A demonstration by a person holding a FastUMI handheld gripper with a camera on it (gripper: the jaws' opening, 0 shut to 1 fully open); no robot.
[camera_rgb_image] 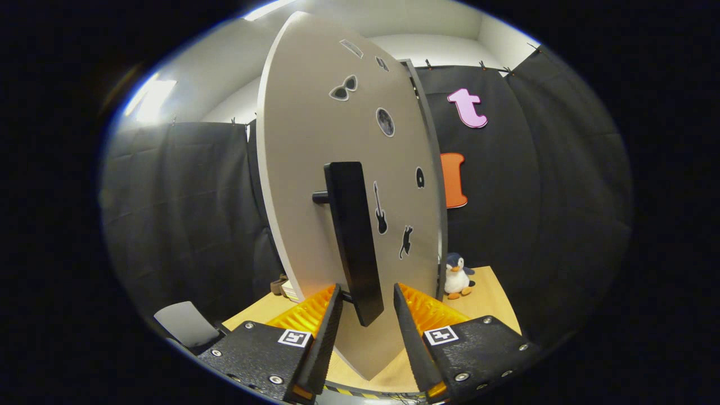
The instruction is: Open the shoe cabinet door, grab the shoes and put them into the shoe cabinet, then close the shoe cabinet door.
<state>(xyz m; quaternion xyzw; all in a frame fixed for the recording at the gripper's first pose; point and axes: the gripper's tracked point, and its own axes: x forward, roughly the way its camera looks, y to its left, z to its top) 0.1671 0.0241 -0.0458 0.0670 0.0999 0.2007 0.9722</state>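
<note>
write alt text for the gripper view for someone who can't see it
The gripper is open, its fingers either side of the lower end of the black handle on the sticker-covered shoe cabinet door. Beyond the door, a plush penguin stands on the wooden table.

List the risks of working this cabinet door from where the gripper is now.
1. The gripper is open, its fingers straddling the lower end of the black handle without pressing it; closing this low might give a weak hold that slips off.
2. The door stands swung open edge-on, so a sideways pull may twist it.
3. The toy penguin stands on the table beside the door's far edge; a swing could knock it.
</note>
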